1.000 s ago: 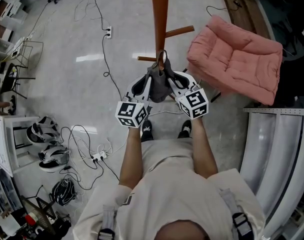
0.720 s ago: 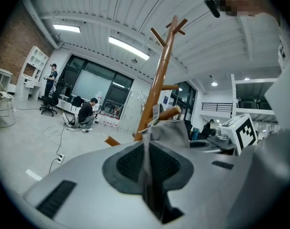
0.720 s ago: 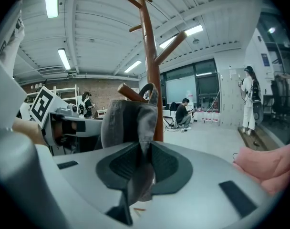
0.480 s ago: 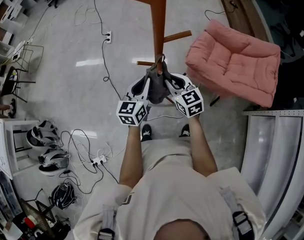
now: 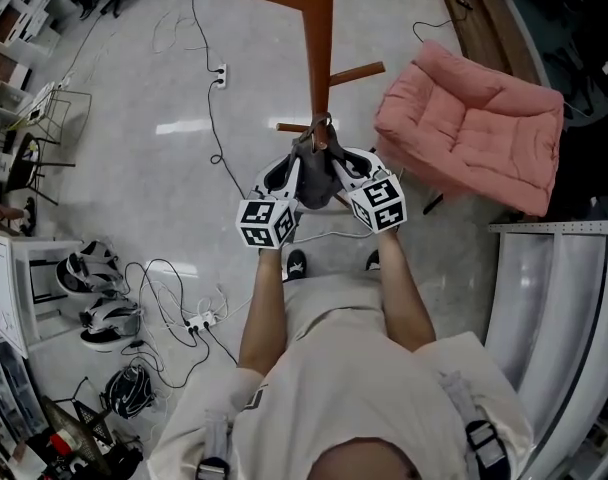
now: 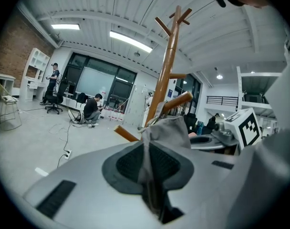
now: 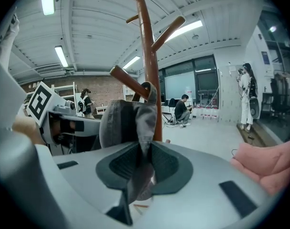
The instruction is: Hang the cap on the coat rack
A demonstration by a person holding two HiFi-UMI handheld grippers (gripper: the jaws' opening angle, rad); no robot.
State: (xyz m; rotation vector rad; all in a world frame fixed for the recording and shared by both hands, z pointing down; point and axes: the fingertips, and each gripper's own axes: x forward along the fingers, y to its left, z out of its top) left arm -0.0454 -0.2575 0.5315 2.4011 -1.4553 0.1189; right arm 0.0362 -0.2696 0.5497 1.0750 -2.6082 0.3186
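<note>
**A:** Two claws, one cap. The left claw (image 5: 296, 171) and the right claw (image 5: 336, 165) each pinch a fold of the grey cap (image 5: 315, 176), their jaws drawn close on the cloth with nothing else between them.

**B:** Where does the cap sit?

**A:** In the air between the claws, hard up against the rack (image 5: 317, 38). Its top edge is right by a low peg (image 7: 127, 81). I can't tell whether the strap is over that peg yet.

**B:** How is the hanging best done?

**A:** As I judge it, both claws stay level so the cap stays spread. The strap opening goes over the peg's tip. The peg slants upward, so the cap should slide down it toward the pole. The claws let go only once the cap's weight is on the wood, one at a time, so a miss doesn't drop it.

**B:** What else is around?

**A:** A pink chair (image 5: 474, 118) stands just right of the rack. Cables (image 5: 209, 118) trail over the floor, with a power strip (image 5: 196, 316) to the left of the person's feet. Two people (image 6: 91, 109) are well behind the rack.

**B:** Does anything stand in the way?

**A:** A second peg (image 5: 356, 71) juts toward the chair and could snag loose cloth. The chair is close on the right-hand side. The cables lie off to the left and are a risk only to a sidestep.
</note>
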